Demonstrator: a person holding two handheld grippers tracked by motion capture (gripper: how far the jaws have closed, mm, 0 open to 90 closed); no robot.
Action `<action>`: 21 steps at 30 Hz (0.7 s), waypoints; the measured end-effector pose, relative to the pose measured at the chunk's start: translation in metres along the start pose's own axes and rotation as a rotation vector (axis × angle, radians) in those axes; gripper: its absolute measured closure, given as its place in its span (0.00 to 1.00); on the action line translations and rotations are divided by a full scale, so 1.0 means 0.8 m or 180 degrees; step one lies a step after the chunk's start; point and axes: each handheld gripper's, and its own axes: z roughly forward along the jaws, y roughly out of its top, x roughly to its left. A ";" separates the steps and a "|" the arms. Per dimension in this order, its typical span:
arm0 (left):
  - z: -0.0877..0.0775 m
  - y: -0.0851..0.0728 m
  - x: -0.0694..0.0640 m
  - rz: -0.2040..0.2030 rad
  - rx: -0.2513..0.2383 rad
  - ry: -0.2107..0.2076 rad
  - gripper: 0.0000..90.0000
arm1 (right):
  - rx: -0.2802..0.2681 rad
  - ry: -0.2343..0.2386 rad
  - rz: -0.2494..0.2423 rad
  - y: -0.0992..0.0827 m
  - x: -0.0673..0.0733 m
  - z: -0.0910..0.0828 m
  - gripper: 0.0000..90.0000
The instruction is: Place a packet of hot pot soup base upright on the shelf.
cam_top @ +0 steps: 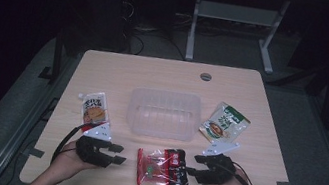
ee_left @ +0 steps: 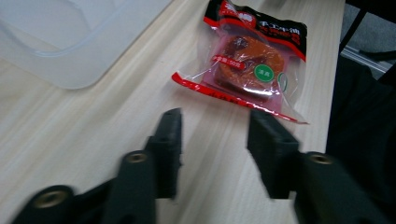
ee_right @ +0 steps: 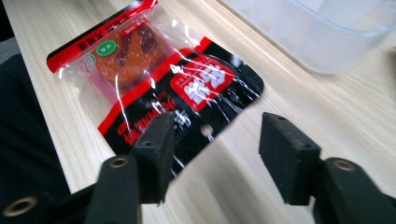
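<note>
A red and black snack packet (cam_top: 162,167) with a clear window lies flat near the table's front edge, between my two grippers. My left gripper (cam_top: 120,154) rests just left of it, jaws open and pointing at it, nothing between them; in the left gripper view (ee_left: 215,126) the packet (ee_left: 250,65) lies ahead, apart from the jaws. My right gripper (cam_top: 193,164) sits at the packet's right end, open. In the right gripper view (ee_right: 218,119) the packet's (ee_right: 154,70) black end reaches under the left jaw and into the gap, with no pad pressing on it.
A clear plastic container (cam_top: 167,94) stands at the table's middle, behind the packet. A white and orange pouch (cam_top: 95,108) lies left of it, a green and white pouch (cam_top: 225,122) right of it. A person's hands hold both grippers at the front edge.
</note>
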 end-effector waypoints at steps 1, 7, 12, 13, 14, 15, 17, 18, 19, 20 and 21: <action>0.003 0.007 -0.004 -0.0009 0.0007 -0.0068 0.76 | -0.0020 -0.0048 0.0031 -0.007 0.000 -0.006 0.44; 0.015 0.027 -0.011 0.0054 0.0041 -0.0135 0.93 | -0.0081 -0.0142 0.0116 -0.027 -0.002 -0.019 0.37; 0.035 0.049 -0.019 0.0121 0.0125 -0.0190 1.00 | -0.0173 -0.0168 0.0211 -0.039 -0.007 -0.029 0.33; 0.038 0.051 -0.020 0.0119 0.0113 -0.0207 1.00 | -0.0186 -0.0190 0.0220 -0.039 -0.009 -0.029 0.32; 0.038 0.051 -0.020 0.0119 0.0113 -0.0207 1.00 | -0.0186 -0.0190 0.0220 -0.039 -0.009 -0.029 0.32; 0.044 0.054 -0.023 0.0173 0.0116 -0.0209 1.00 | -0.0192 -0.0205 0.0223 -0.039 -0.010 -0.029 0.32; 0.053 0.057 -0.030 0.0294 0.0165 -0.0206 1.00 | -0.0233 -0.0238 0.0186 -0.037 -0.013 -0.030 0.30; 0.053 0.057 -0.030 0.0294 0.0165 -0.0206 1.00 | -0.0233 -0.0238 0.0186 -0.037 -0.013 -0.030 0.30; 0.056 0.057 -0.035 0.0361 0.0183 -0.0210 1.00 | -0.0267 -0.0270 0.0179 -0.037 -0.014 -0.032 0.29; 0.056 0.057 -0.035 0.0361 0.0183 -0.0210 1.00 | -0.0267 -0.0270 0.0179 -0.037 -0.014 -0.032 0.29; 0.058 0.056 -0.036 0.0414 0.0229 -0.0206 1.00 | -0.0284 -0.0257 0.0189 -0.038 -0.016 -0.032 0.29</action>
